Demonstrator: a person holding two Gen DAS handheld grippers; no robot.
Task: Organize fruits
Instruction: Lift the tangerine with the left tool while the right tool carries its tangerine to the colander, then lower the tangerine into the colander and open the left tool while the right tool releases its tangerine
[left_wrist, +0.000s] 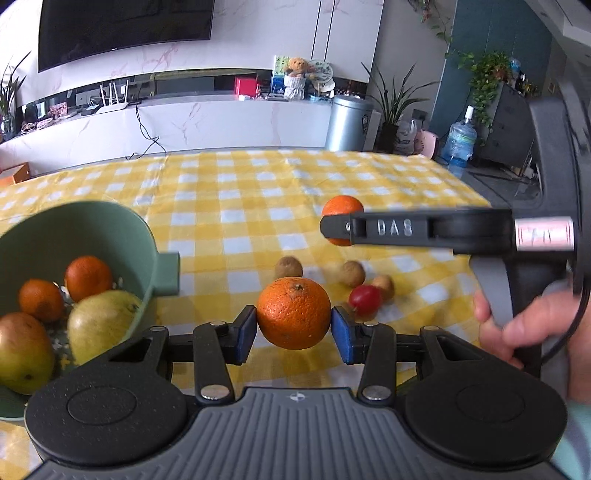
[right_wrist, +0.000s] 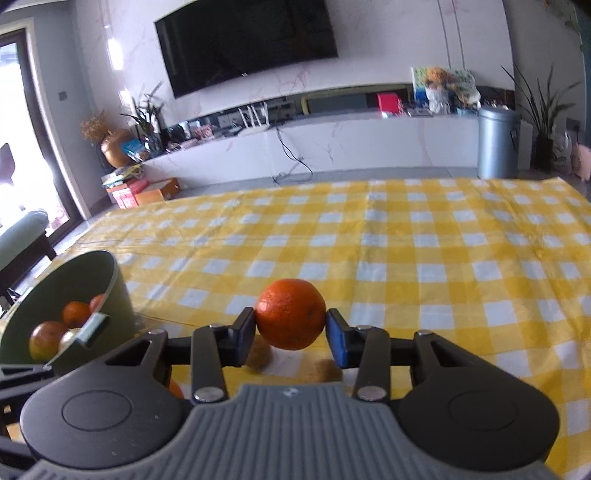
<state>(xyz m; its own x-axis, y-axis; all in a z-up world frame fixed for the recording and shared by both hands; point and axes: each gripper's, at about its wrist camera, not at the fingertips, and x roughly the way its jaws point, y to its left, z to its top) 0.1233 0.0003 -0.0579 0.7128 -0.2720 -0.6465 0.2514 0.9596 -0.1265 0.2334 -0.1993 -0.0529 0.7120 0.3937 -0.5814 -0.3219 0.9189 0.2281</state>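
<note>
Orange fruit fills both tools: the left gripper (left_wrist: 294, 328) clamps a large orange (left_wrist: 293, 313) just right of the green bowl (left_wrist: 122, 236), while the right gripper (right_wrist: 290, 329) pinches a smaller orange (right_wrist: 290, 319) farther right of that bowl, seemingly lifted off the yellow checked tablecloth (right_wrist: 424, 254).

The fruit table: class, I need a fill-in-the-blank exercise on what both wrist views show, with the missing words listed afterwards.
1. Each pair of tongs, left tongs and right tongs, is shut on an ____.
2. The green bowl stands to the ____ of both tongs.
3. The checked tablecloth is white and ____.
4. The small fruit beside the brown longans is ____.

Missing words: orange; left; yellow; red
</note>
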